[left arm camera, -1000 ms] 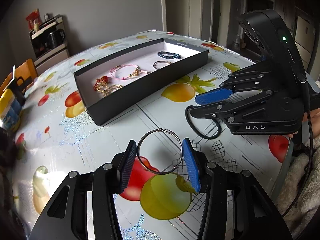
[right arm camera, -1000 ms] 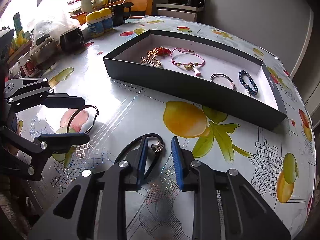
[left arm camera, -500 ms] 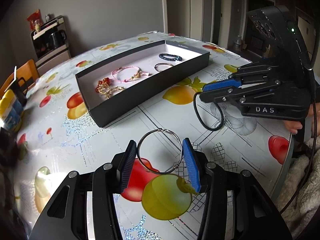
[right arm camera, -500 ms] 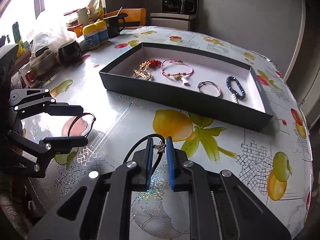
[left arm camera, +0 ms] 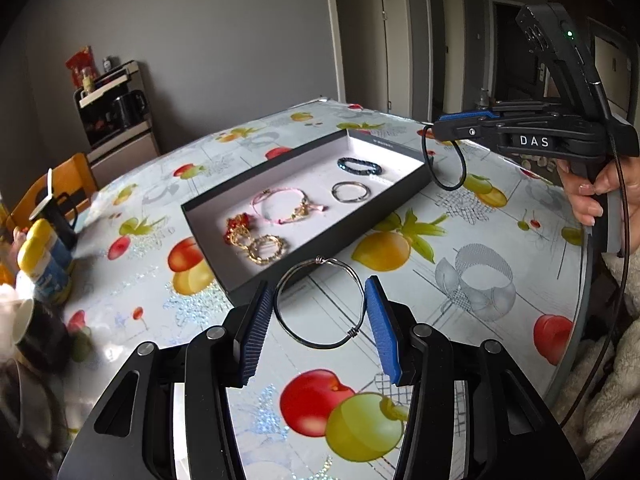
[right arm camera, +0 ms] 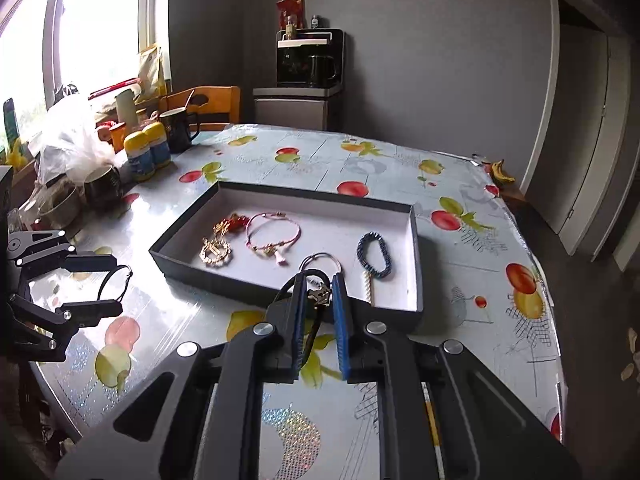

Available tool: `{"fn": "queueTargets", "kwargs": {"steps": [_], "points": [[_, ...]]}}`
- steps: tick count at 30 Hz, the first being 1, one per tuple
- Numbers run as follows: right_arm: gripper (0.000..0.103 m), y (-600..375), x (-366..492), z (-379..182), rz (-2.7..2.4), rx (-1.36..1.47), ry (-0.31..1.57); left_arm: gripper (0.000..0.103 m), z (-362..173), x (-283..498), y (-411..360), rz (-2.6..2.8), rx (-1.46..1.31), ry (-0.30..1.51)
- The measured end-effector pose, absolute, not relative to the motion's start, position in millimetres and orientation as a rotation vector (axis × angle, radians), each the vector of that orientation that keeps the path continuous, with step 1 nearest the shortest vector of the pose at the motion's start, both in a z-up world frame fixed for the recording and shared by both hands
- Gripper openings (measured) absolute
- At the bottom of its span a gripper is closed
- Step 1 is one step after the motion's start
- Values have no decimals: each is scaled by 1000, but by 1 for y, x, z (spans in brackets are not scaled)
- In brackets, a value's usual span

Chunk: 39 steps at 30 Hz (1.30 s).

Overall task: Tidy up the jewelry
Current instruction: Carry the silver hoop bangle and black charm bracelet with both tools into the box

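Observation:
My left gripper (left arm camera: 320, 316) is shut on a thin wire bangle (left arm camera: 320, 304) and holds it above the table, near the front left corner of the black jewelry box (left arm camera: 420, 184). My right gripper (right arm camera: 318, 300) is shut on a black cord bracelet with a small charm (right arm camera: 320, 294) and holds it up over the box's near wall (right arm camera: 224, 284). The cord loop hangs from it in the left wrist view (left arm camera: 446, 168). In the box lie a gold chain piece (right arm camera: 216, 252), a pink bracelet (right arm camera: 274, 236), a silver ring bangle (right arm camera: 320, 258) and a dark blue beaded bracelet (right arm camera: 374, 254).
The table (right arm camera: 400, 172) has a fruit-print cloth. Mugs, yellow-capped bottles (right arm camera: 146, 152) and a plastic bag stand at its far left edge. An orange chair (right arm camera: 212, 102) and a coffee machine cabinet (right arm camera: 308, 60) stand behind. The table's right edge drops off near a door.
Both grippers have risen. My right gripper closed on the black cord bracelet, lifted it off the table and carried it toward the box. My left gripper kept its hold on the wire bangle.

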State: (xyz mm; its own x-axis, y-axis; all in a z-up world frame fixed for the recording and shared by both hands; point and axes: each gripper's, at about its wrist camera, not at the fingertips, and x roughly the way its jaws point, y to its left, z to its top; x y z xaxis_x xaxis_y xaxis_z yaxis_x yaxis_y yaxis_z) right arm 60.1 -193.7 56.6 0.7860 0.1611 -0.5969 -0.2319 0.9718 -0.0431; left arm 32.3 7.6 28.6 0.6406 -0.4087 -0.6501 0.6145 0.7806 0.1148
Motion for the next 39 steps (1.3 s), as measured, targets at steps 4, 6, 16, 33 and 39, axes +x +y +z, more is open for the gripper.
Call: {"fn": "queueTargets", "kwargs": {"steps": [4, 6, 16, 33, 39], "points": [[13, -207, 80, 73, 185, -66, 601, 50, 43, 54, 8, -575, 333, 625], [13, -213, 89, 82, 167, -50, 581, 50, 50, 67, 6, -570, 324, 618], [13, -220, 129, 113, 126, -5, 531, 50, 69, 130, -25, -567, 295, 623], [13, -193, 201, 40, 77, 92, 669, 50, 3, 164, -57, -620, 277, 764], [13, -192, 215, 15, 52, 92, 688, 50, -9, 166, -64, -655, 275, 815]]}}
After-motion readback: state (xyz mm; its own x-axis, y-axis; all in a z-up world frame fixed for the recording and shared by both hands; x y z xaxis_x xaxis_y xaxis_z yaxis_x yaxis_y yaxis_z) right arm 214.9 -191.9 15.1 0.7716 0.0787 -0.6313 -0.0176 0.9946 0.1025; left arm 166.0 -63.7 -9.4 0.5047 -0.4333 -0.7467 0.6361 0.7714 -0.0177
